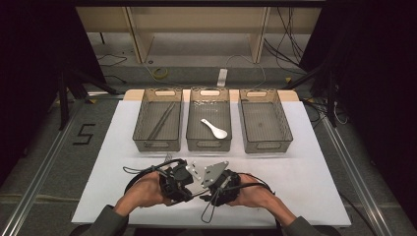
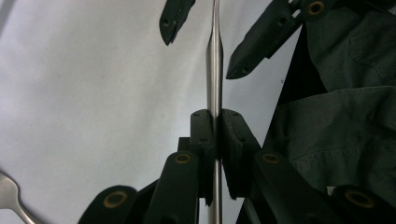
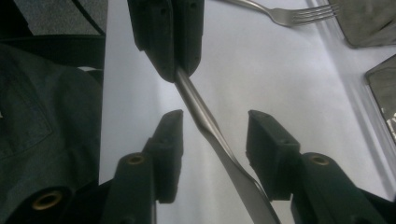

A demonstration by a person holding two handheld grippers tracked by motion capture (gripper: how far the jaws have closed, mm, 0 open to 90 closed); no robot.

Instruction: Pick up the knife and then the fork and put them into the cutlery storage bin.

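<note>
A slim steel utensil stands clamped by its shaft in my left gripper, which is shut on it. In the right gripper view the same utensil runs from the left gripper down between the jaws of my right gripper. Those jaws stand apart on either side of it, with a gap at each pad. In the high view the left gripper and right gripper face each other tip to tip near the table's front edge. The utensil's working end is hidden.
Three mesh baskets stand in a row at the back: the left basket holds long thin sticks, the middle basket a white spoon, and nothing lies in the right basket. A steel fork lies on the white sheet near the grippers.
</note>
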